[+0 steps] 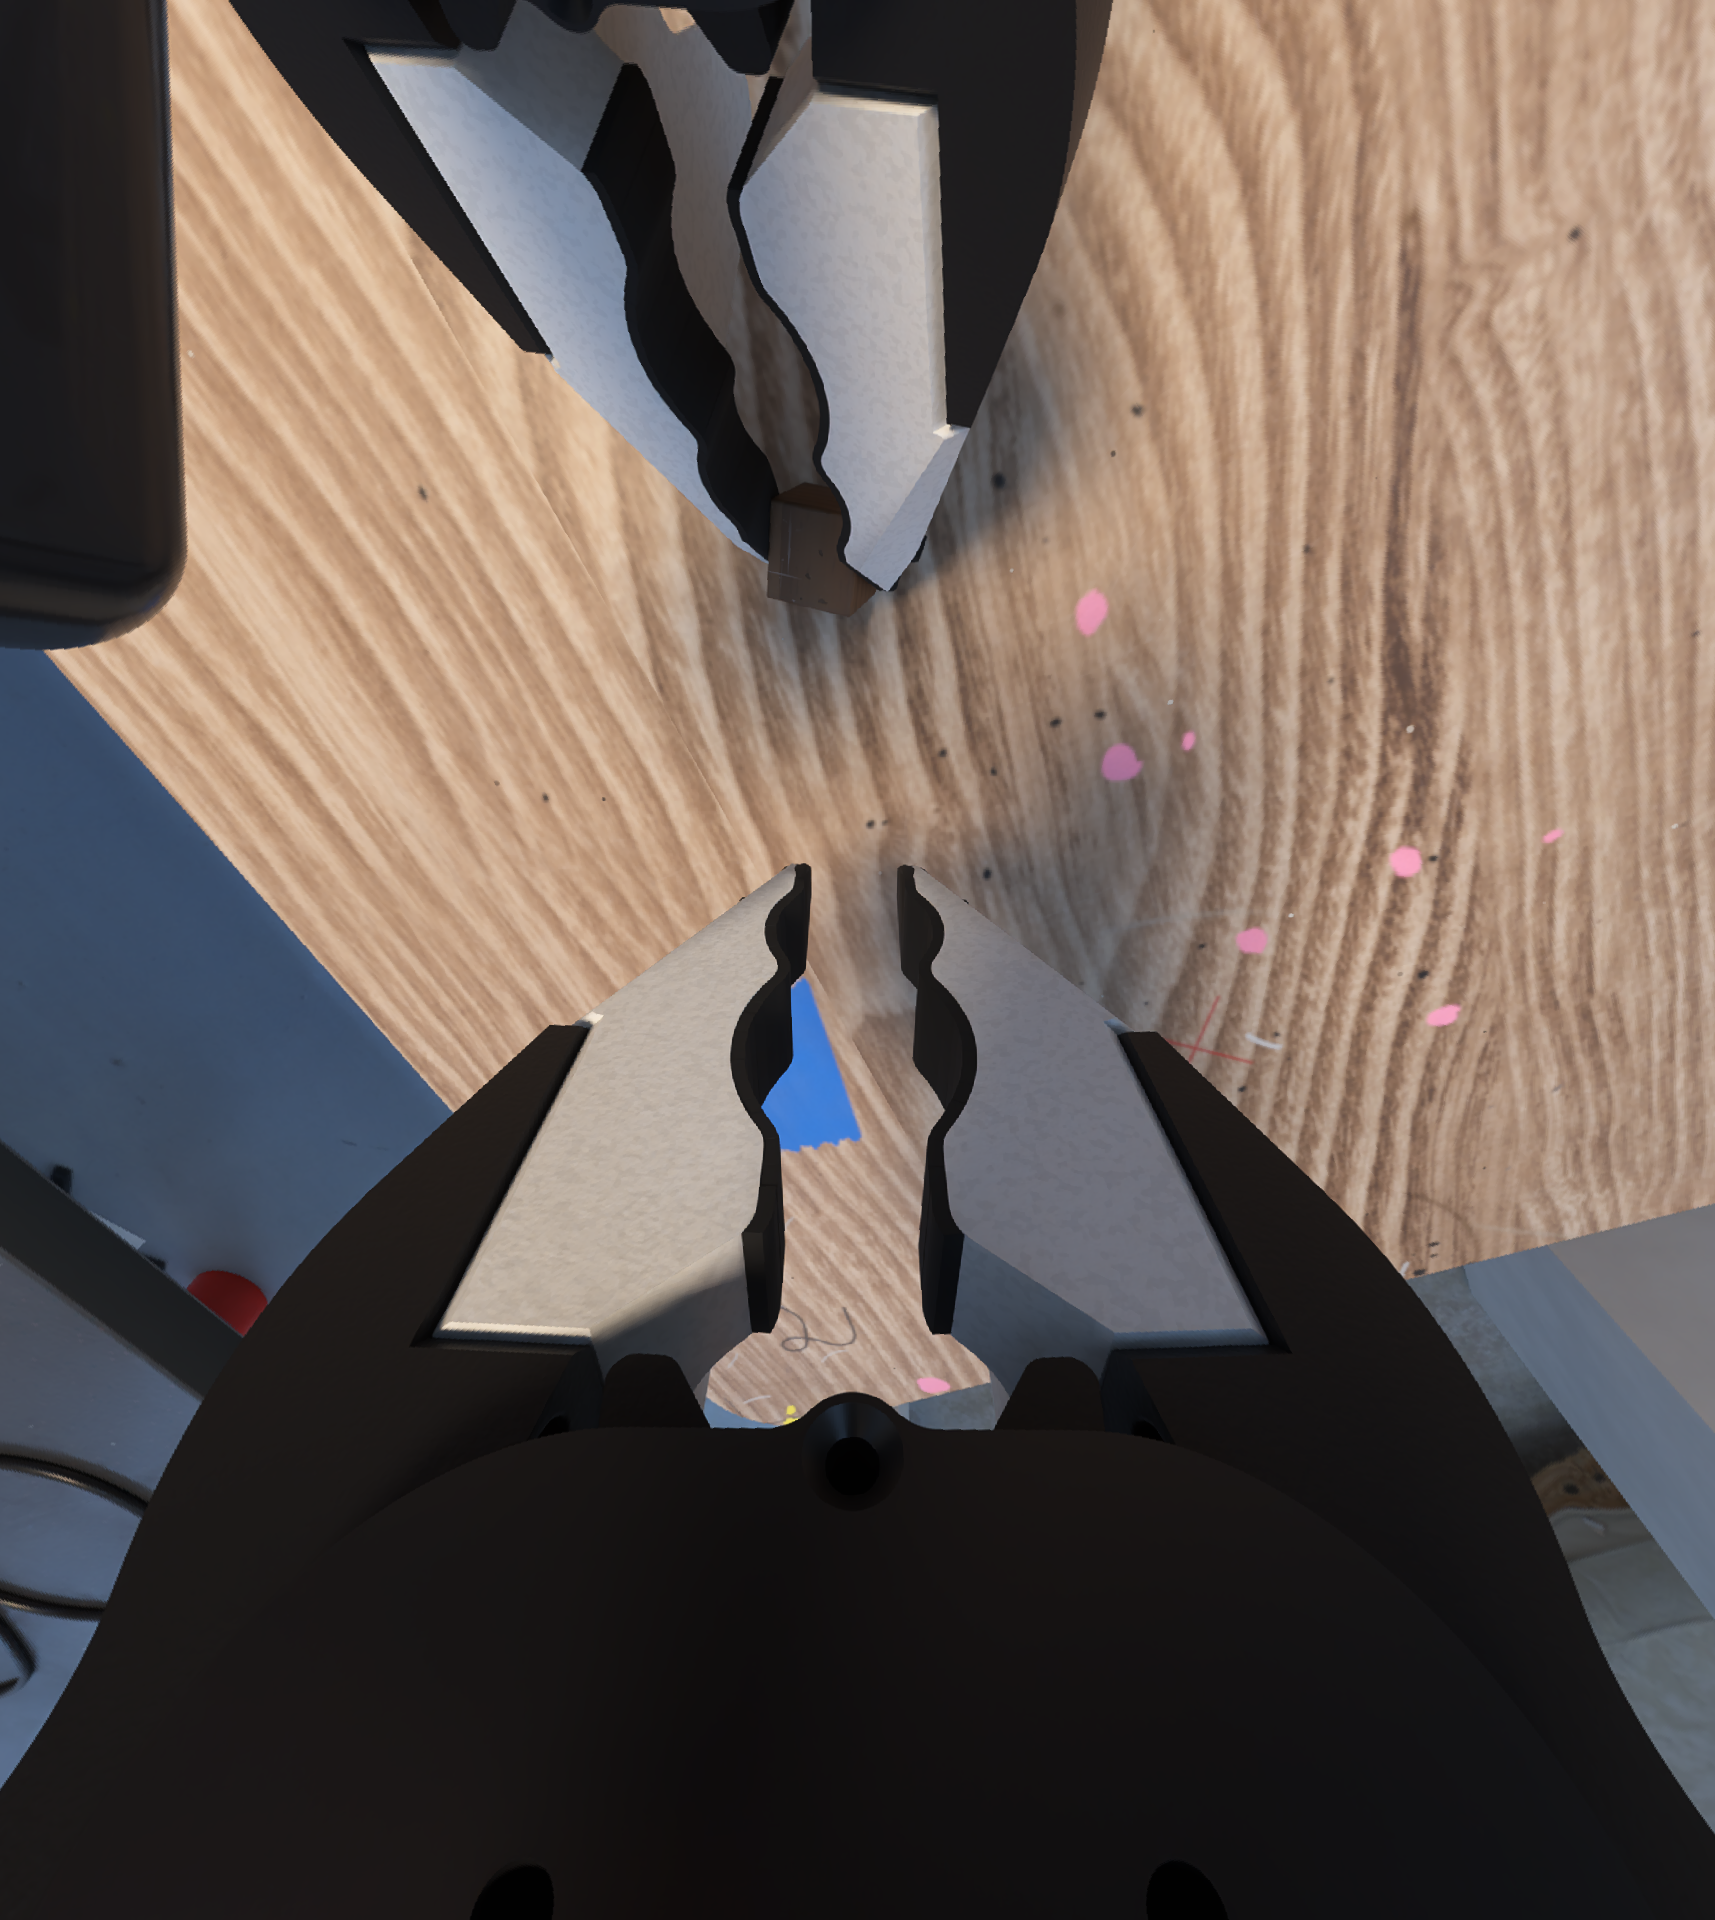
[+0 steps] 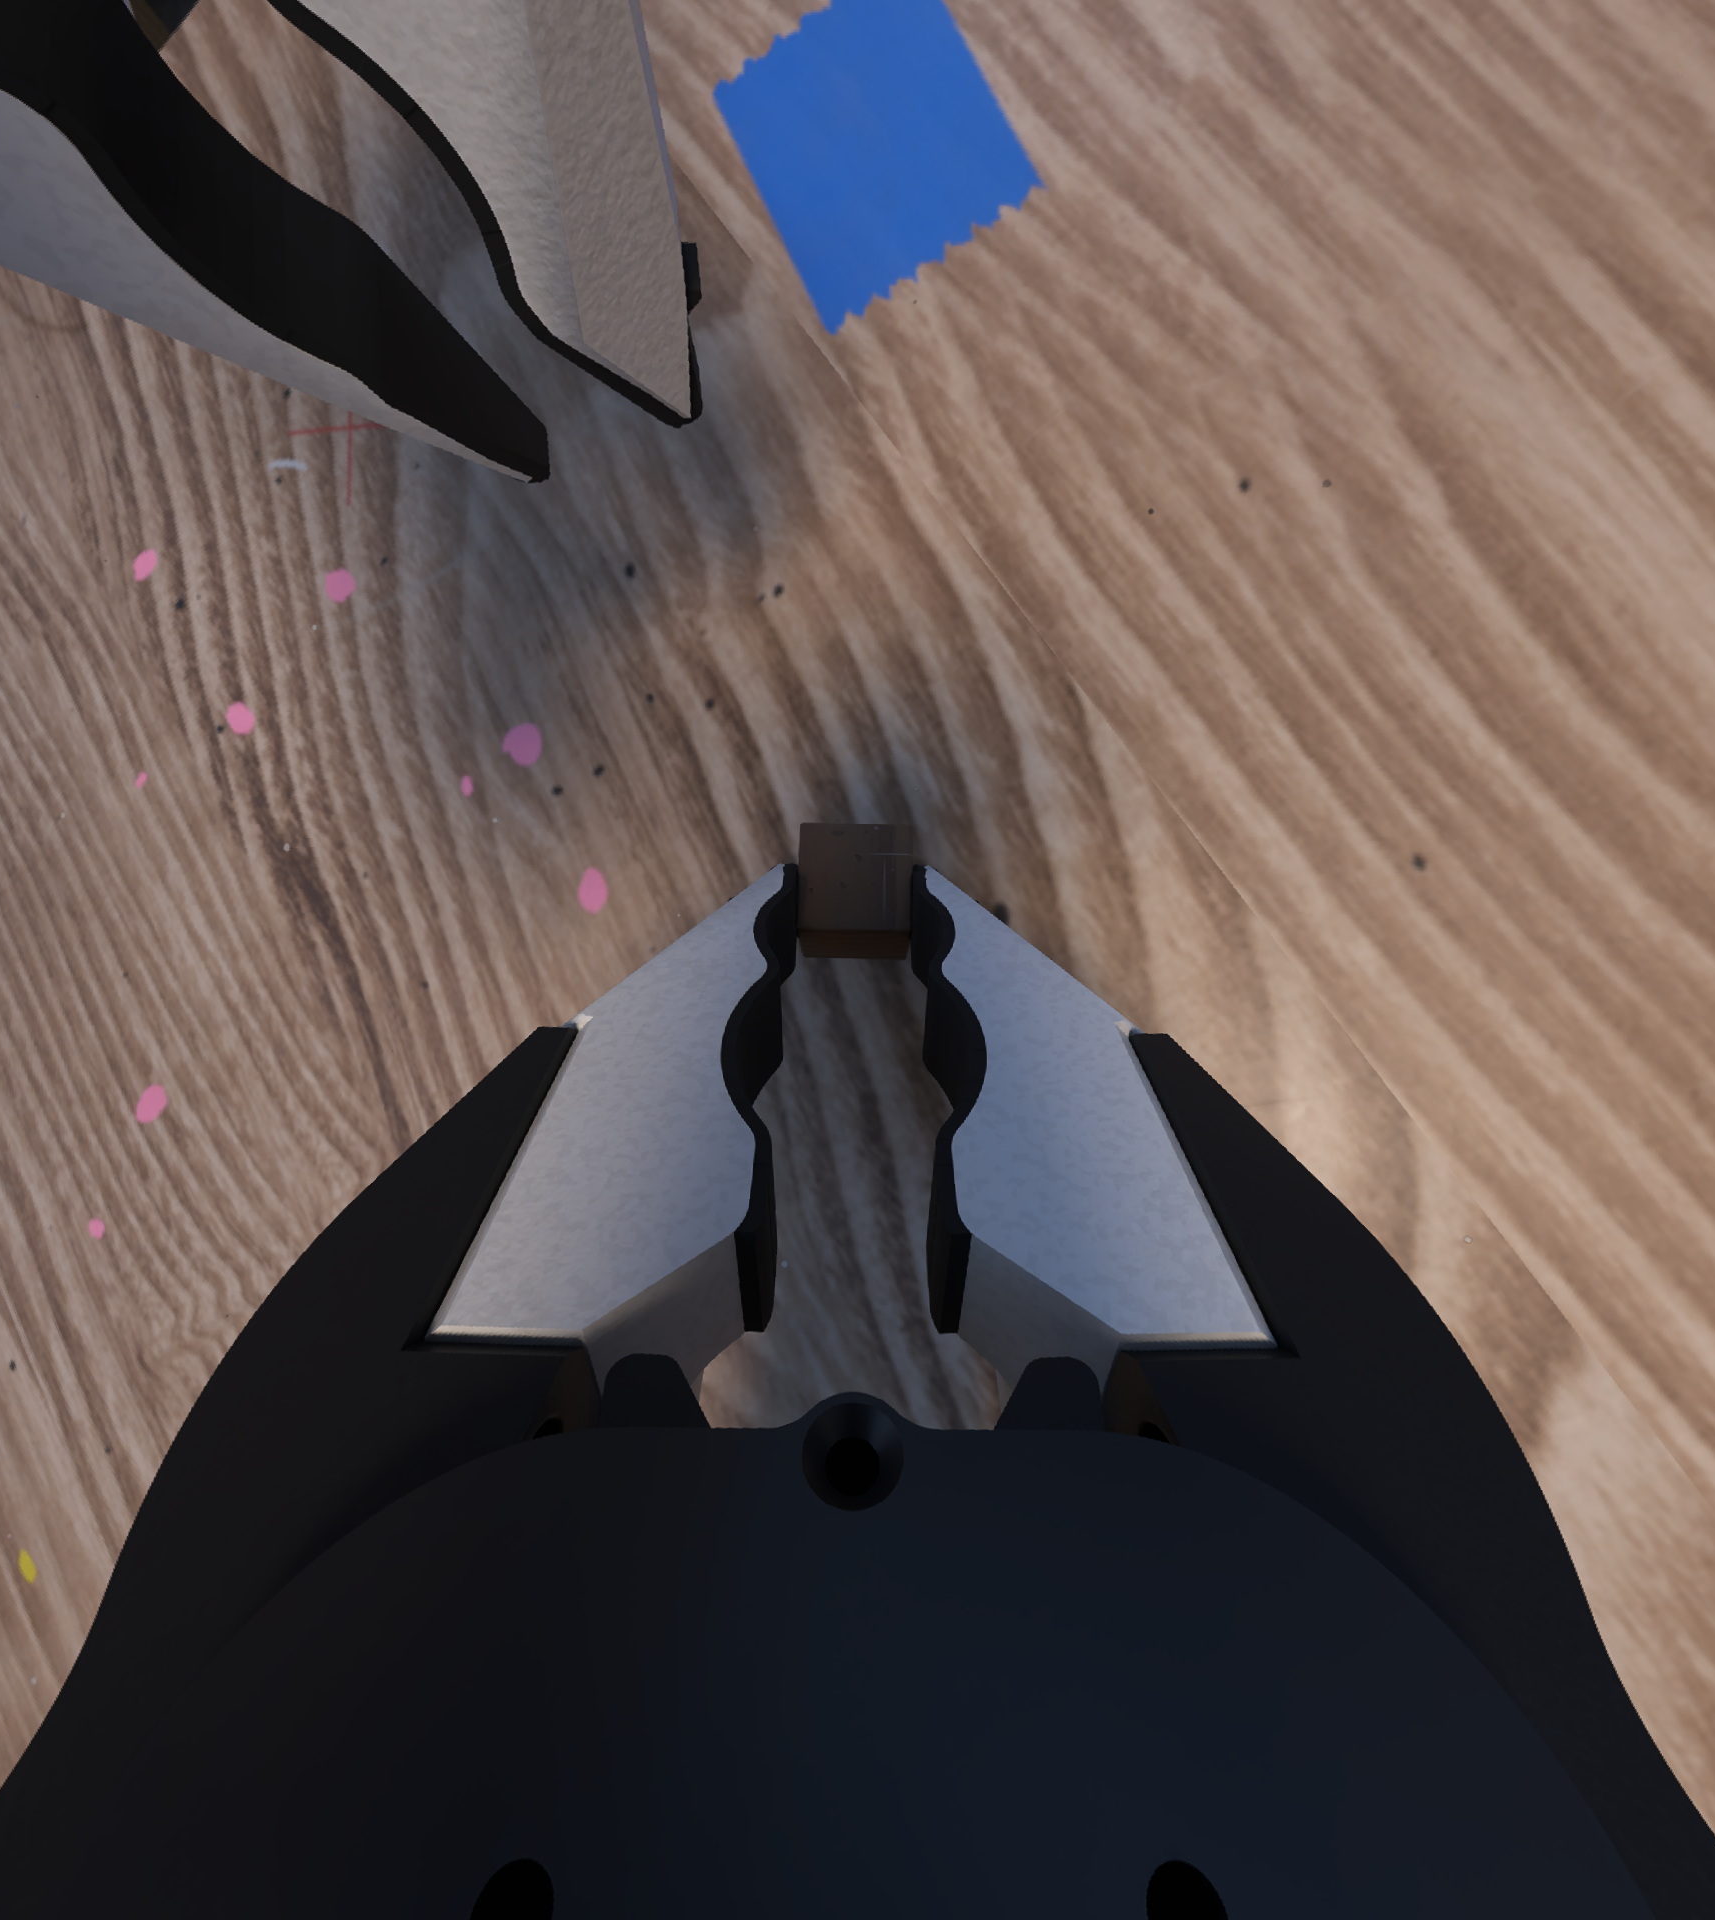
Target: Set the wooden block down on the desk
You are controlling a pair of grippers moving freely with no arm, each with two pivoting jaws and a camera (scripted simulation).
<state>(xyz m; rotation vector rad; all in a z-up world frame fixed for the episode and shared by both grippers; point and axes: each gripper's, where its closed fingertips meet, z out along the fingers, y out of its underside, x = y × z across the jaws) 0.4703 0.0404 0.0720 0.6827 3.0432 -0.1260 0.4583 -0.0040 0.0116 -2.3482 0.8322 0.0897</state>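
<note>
My right gripper is shut on a small brown wooden block, pinched at the very fingertips just over the wood-grain desk. I cannot tell whether the block touches the desk. In the left wrist view the right gripper comes in from the top, with the block at its tips and a shadow beside it. My left gripper is empty, with its jaws a little apart, and hovers over the desk. It also shows at the top left of the right wrist view.
A blue tape patch lies on the desk near the left gripper. Pink paint spots dot the surface. A black object stands at the top left. The desk edge runs along the left, and a grey box sits at the lower right.
</note>
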